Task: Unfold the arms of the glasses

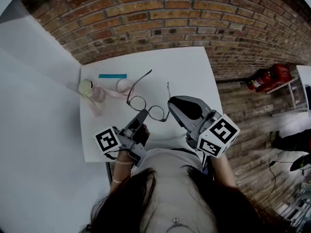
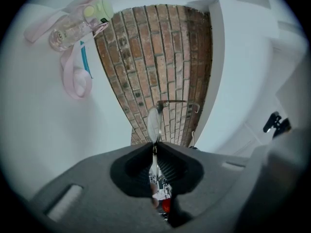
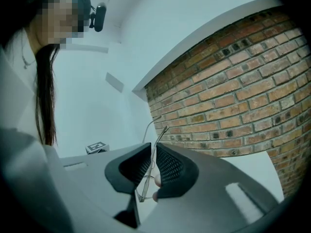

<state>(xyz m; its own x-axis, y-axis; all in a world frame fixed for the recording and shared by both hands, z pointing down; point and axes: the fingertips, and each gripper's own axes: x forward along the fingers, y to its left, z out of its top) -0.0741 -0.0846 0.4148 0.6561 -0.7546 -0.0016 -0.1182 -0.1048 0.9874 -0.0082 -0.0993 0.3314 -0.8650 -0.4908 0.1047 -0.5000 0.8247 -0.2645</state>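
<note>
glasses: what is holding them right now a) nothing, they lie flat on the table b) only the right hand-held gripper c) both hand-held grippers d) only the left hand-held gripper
c: the left hand-held gripper has its jaws shut on the glasses at the frame by a lens, and the right hand-held gripper has its jaws shut on one thin arm.
</note>
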